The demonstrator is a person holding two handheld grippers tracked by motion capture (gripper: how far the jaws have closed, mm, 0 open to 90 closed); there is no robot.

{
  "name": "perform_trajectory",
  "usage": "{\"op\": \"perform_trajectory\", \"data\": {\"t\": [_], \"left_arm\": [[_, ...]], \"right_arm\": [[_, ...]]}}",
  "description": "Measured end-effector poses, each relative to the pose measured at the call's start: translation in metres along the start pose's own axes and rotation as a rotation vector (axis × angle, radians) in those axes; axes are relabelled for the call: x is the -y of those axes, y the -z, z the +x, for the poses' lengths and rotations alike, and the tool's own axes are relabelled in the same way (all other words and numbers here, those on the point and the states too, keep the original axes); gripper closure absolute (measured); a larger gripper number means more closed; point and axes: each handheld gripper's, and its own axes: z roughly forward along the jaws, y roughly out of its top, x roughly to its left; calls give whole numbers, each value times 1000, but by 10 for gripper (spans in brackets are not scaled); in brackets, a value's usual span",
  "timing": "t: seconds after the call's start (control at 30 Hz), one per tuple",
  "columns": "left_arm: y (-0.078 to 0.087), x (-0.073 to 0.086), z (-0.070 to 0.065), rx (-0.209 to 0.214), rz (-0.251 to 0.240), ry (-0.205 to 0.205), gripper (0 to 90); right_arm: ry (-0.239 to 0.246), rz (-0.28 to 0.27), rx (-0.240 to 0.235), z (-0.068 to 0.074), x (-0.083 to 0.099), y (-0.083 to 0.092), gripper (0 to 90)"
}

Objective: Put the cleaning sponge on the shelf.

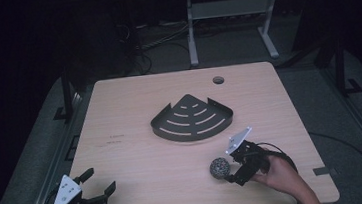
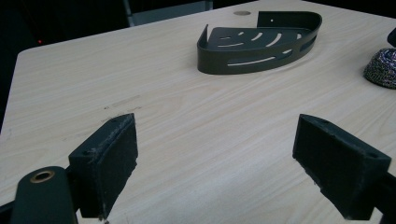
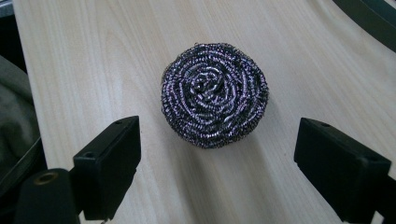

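A round steel-wool scourer (image 1: pixel 219 168) lies on the wooden table (image 1: pixel 138 151) near its front right. My right gripper (image 1: pixel 231 169) stands open just right of it, held by a hand; in the right gripper view the scourer (image 3: pixel 215 93) sits a little ahead of the gripper (image 3: pixel 217 163), between the lines of the two jaws and untouched. A dark fan-shaped slotted corner tray (image 1: pixel 191 118) rests at the table's middle. My left gripper (image 1: pixel 101 181) is open at the front left corner, nothing between its jaws (image 2: pixel 217 154). From the left gripper view the tray (image 2: pixel 261 44) and scourer (image 2: pixel 382 67) lie far ahead.
A round cable hole (image 1: pixel 218 80) sits in the table's far edge. Beyond the table stand a desk frame (image 1: pixel 192 30) and cables on the dark floor. The tray's rim (image 3: pixel 369 16) shows at the top right of the right gripper view.
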Motion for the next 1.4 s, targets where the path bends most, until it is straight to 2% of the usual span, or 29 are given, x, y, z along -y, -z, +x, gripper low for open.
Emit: {"op": "perform_trajectory", "data": {"t": [0.53, 1.4], "left_arm": [[1, 0, 0, 0, -1, 5, 133], [1, 0, 0, -1, -6, 7, 133]], "right_arm": [[23, 25, -9, -1, -14, -9, 143], [44, 80, -25, 1, -25, -28, 144]]}}
